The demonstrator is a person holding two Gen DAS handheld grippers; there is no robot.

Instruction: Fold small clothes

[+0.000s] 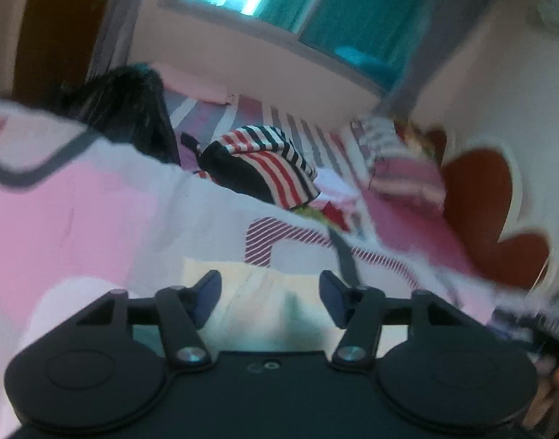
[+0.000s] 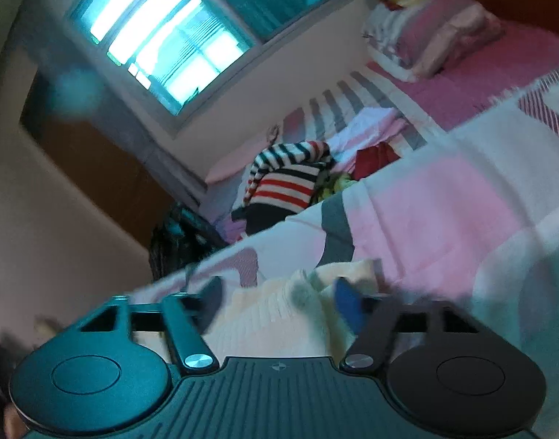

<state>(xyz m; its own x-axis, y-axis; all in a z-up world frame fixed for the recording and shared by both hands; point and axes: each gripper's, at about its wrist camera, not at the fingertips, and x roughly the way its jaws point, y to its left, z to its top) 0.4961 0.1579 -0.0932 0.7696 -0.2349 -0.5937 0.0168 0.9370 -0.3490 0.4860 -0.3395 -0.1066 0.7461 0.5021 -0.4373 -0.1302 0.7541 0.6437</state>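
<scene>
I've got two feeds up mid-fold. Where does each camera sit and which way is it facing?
Left wrist: on the left gripper, looking forward and somewhat down over its open jaws at the cream garment on the pink patchwork bedspread, towards the window.
Right wrist: on the right gripper, tilted, open jaws either side of the cream garment, window beyond.
Shared: the cream garment, bedspread, striped clothes pile, pillow, window.

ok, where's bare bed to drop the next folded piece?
Free: the pink patch of blanket left of the cream garment, short of the striped clothes pile. Crowded: that pile, and the pillows to its right.
</scene>
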